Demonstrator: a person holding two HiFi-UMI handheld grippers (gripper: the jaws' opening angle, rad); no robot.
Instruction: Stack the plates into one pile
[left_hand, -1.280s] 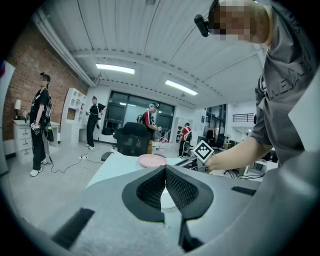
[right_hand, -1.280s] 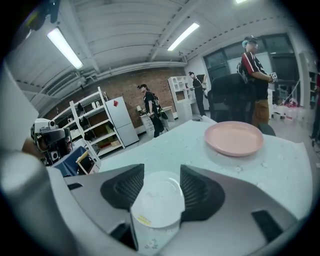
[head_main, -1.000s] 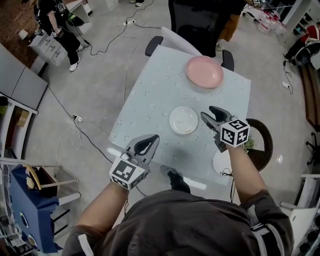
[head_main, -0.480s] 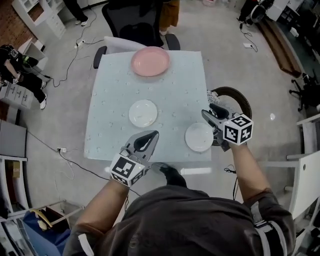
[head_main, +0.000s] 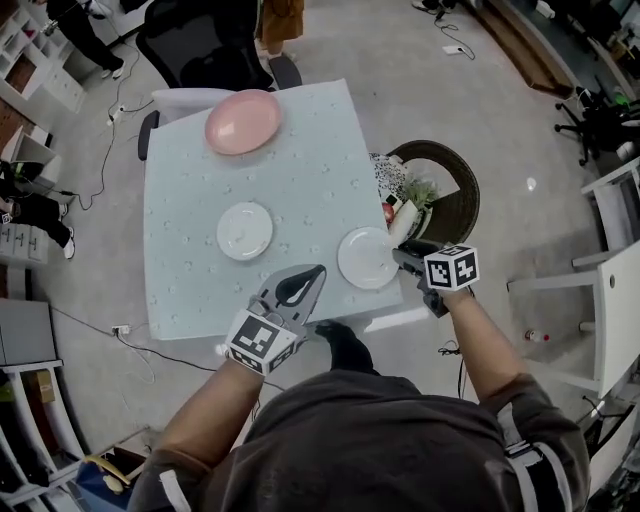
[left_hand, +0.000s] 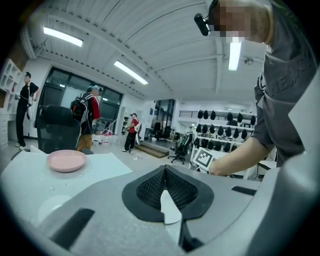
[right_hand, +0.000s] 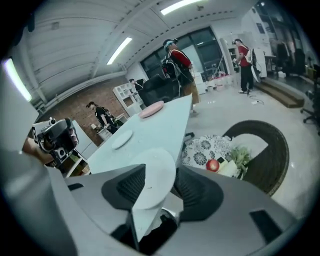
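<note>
Three plates lie apart on the pale blue table (head_main: 300, 190): a pink plate (head_main: 243, 122) at the far side, a white plate (head_main: 245, 231) in the middle, and a second white plate (head_main: 367, 258) by the right edge. My right gripper (head_main: 408, 257) is open at that plate's right rim. In the right gripper view the rim of this white plate (right_hand: 152, 175) lies between the wide jaws of the right gripper (right_hand: 159, 172), and the pads do not press on it. My left gripper (head_main: 297, 288) hangs shut and empty over the table's near edge. The left gripper view shows the left gripper (left_hand: 164, 170) and the pink plate (left_hand: 66, 160) beyond.
A dark wicker basket (head_main: 455, 190) with a patterned cloth and produce stands on the floor right of the table. An office chair (head_main: 205, 55) and a person (head_main: 280, 18) are beyond the far side. Cables cross the floor at left.
Both hands have swung to the right. The right gripper has dropped from above the table's middle to the right rim of the white plate by the edge. The left gripper stays shut.
</note>
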